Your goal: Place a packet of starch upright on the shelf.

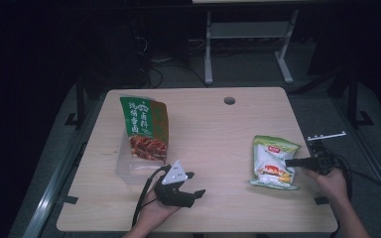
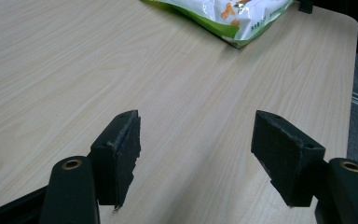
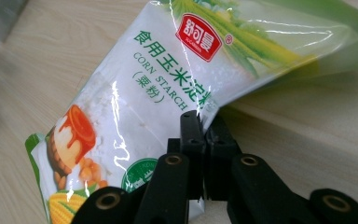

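Right tongs (image 3: 204, 122) are pressed together on the edge of the corn starch bag (image 3: 135, 121), pinching the film at its side seam; in the high view those right tongs (image 1: 288, 162) come at the bag (image 1: 273, 161) from its right, w/ the bag lying flat on the counter (image 1: 213, 144) just left of them. Left tongs (image 2: 196, 149) stand spread, nothing btwn the jaws, only bare counter (image 2: 74, 70) below; the bag's bottom corner (image 2: 223, 18) lies well ahead of them, apart. In the high view the left tongs (image 1: 183, 191) sit in the hand near the front edge, w/ a clear tub (image 1: 129, 168) and a green-and-brown snack pouch (image 1: 144, 129) leaning in it just beyond them. Handling, as a judgement: bag is prob. soft, powder-filled, medium weight, glossy film so likely slippery; contents will shift and slump to the low end once lifted, so it'd hang and swing from a side pinch. Not fragile, but thin film could tear or slide out if gripped on one thin layer only. Best hold looks like the flat sealed seam or a top corner, where film is doubled and there's no powder bulge; the present grip is at the side edge, about mid-length, which seems OK for dragging, less so for a clean lift. Spread left tongs could take the opposite edge to share the load.
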Action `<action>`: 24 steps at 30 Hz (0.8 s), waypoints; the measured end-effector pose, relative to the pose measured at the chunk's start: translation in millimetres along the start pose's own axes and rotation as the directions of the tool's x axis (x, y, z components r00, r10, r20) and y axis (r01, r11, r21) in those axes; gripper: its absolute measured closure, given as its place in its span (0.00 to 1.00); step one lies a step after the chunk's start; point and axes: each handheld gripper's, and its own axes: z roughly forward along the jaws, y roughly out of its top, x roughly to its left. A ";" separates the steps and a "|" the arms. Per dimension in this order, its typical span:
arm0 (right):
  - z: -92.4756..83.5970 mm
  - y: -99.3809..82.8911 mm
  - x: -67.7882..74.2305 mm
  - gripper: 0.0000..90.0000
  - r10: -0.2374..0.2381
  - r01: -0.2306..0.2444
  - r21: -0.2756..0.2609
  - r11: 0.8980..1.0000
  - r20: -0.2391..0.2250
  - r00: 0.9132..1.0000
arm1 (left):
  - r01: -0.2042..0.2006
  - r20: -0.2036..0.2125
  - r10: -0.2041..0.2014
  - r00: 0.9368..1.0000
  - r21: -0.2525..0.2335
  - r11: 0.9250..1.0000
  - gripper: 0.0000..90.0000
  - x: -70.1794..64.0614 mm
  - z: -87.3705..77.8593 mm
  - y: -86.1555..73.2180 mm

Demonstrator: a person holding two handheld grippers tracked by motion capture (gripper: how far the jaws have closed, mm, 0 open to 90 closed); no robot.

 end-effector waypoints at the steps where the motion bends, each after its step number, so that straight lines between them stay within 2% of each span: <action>1: -0.7 0.9 3.2 0.98 -0.024 0.024 0.003 1.000 0.018 1.000 | 0.002 -0.001 -0.002 1.000 -0.001 1.000 0.36 0.1 -0.2 0.1; 3: -1.4 1.8 10.5 0.98 -0.054 0.053 0.005 0.999 0.056 0.997 | 0.006 -0.001 -0.006 1.000 -0.004 1.000 0.36 0.6 -0.3 0.1; 5: -3.0 1.9 15.5 0.99 -0.076 0.076 0.005 0.997 0.073 0.994 | 0.009 0.000 -0.009 1.000 -0.003 1.000 0.36 1.2 -0.7 0.2; 10: -10.3 2.0 30.1 0.99 -0.121 0.122 -0.014 0.992 0.089 0.989 | 0.019 0.002 -0.019 1.000 -0.010 1.000 0.36 2.2 -0.9 0.5; 14: -20.4 2.7 44.5 0.99 -0.158 0.163 -0.056 0.985 0.086 0.984 | 0.023 0.004 -0.023 1.000 -0.013 1.000 0.36 2.5 -0.2 0.9; 17: -28.7 2.7 57.2 0.99 -0.203 0.210 -0.083 0.974 0.090 0.975 | 0.039 0.015 -0.039 0.999 -0.017 0.999 0.35 2.8 0.9 2.4; 20: -36.0 2.6 71.3 0.99 -0.228 0.236 -0.106 0.966 0.084 0.970 | 0.054 0.029 -0.053 0.998 -0.029 0.998 0.35 2.5 3.0 5.1; 24: -41.1 2.7 91.2 0.99 -0.282 0.291 -0.139 0.947 0.083 0.956 | 0.065 0.053 -0.063 0.997 -0.035 0.997 0.34 0.2 8.3 10.3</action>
